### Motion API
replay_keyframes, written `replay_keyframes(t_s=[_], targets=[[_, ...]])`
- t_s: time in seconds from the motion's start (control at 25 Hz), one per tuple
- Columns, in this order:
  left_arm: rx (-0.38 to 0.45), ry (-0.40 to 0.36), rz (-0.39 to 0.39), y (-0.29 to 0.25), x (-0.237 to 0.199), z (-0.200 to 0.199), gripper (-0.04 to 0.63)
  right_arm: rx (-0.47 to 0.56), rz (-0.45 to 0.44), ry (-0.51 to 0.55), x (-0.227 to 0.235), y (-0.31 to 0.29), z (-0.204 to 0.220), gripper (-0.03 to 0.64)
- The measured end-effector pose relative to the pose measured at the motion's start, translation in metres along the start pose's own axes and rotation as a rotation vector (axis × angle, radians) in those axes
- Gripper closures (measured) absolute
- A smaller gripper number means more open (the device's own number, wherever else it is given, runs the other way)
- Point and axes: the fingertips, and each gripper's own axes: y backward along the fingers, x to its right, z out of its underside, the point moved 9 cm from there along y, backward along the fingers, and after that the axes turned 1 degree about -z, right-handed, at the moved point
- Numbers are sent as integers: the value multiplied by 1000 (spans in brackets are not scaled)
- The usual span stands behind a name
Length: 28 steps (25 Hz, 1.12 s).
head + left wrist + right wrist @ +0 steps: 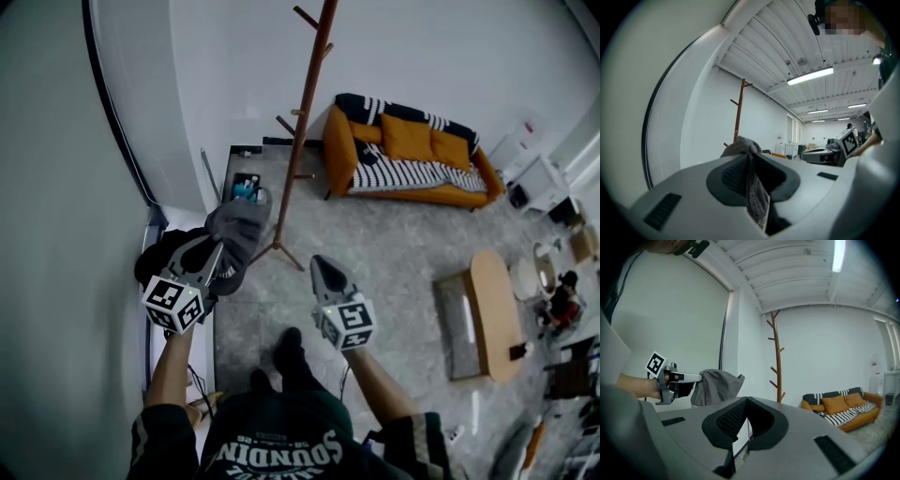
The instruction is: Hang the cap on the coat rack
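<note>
We pinch the limp, light cap (pixel 242 228), probably by its rim, in the left hand-held gripper (pixel 218 249); the right hand-held gripper (pixel 323 266) is pressed together, empty.

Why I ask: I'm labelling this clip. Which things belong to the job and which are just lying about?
Job in hand:
- grey cap, gripped by the left claw
- wooden coat rack

Just lying about:
- orange sofa
- wooden coffee table
</note>
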Motion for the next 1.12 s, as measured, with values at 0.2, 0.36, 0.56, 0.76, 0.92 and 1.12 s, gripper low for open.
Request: replay_keyframes(t_s=[0.2,0.36,0.56,0.76,0.92,1.12], targets=[[6,18,-10,-31,-14,1,543,11,-8,-9,26,-32,1,618],[-13,5,-24,-63,-30,1,543,13,-23,-20,49,-69,1,618],[-9,9,-59,-99,-49,-10,543,28,-64,-14,81,-112,-19,618],[3,8,-119,-125,-61,-23,543,50,-117,-2,112,-144,-38,618],[0,17,-157,-140,-64,-25,542,60,-147,-8,131,-164,-45,618],[27,19,-183,-150,-67,-37,543,51,-182,-9,148,-184,-46,618]])
